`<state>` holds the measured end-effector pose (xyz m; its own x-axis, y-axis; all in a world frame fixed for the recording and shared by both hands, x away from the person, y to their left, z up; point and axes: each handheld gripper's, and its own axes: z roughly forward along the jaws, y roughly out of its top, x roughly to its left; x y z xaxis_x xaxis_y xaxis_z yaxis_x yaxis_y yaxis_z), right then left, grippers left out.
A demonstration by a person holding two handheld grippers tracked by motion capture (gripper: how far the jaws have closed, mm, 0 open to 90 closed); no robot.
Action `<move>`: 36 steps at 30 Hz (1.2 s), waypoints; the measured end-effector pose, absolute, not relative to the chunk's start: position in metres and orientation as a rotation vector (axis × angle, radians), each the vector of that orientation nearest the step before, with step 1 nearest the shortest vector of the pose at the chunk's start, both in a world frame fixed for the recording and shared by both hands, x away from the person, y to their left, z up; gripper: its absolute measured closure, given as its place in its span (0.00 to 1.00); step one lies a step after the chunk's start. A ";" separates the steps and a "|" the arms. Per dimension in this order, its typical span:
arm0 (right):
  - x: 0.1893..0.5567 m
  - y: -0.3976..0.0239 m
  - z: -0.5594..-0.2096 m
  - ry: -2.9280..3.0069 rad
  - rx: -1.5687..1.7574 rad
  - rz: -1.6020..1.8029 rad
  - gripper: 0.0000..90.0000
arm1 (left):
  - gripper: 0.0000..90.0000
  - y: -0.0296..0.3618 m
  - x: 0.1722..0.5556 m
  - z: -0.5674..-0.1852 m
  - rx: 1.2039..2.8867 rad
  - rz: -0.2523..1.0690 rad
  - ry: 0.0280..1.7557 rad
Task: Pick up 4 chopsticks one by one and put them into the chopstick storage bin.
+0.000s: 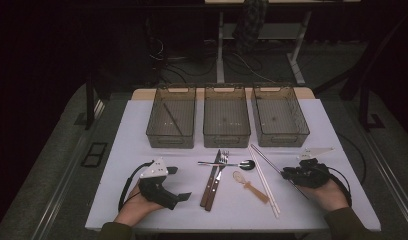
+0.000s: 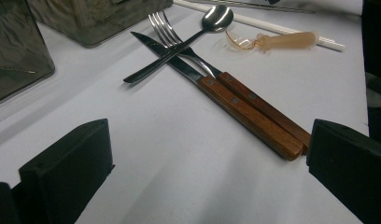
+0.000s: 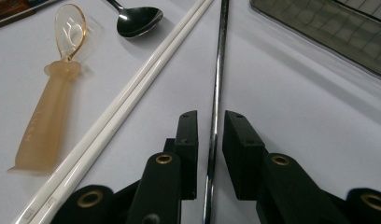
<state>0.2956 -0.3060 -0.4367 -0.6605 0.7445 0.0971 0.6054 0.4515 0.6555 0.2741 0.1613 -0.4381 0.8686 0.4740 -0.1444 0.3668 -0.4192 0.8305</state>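
On the desk's [image 1: 142, 125] right side my right gripper [image 3: 212, 122] straddles the metal chopstick [image 3: 220, 70], jaws nearly closed but not yet pinching, aligned for a lift; left gripper [image 2: 202, 158] rests wide open, empty, by the knife [image 2: 235, 100]

Between your right gripper [image 3: 211, 126]'s jaws, the metal chopstick [image 3: 219, 70] runs off the top edge and the bottom edge, so neither end shows. Left of that claw, the white chopsticks [image 3: 132, 88] are cut at both ends too. Ahead of your left gripper [image 2: 202, 154], the spoon [image 2: 216, 18]'s bowl is clipped by the top edge.
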 end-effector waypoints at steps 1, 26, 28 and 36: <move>0.296 -0.306 -0.437 2.495 1.180 0.999 0.85 | 0.00 0.161 0.274 -0.438 2.053 0.136 0.611; 0.304 -0.297 -0.446 2.495 1.167 0.933 0.91 | 0.00 0.159 0.274 -0.439 2.061 0.130 0.609; 0.304 -0.296 -0.446 2.493 1.171 0.926 0.91 | 0.00 0.159 0.274 -0.440 2.063 0.130 0.609; 0.303 -0.294 -0.445 2.494 1.146 0.907 0.94 | 0.00 0.159 0.274 -0.439 2.063 0.132 0.610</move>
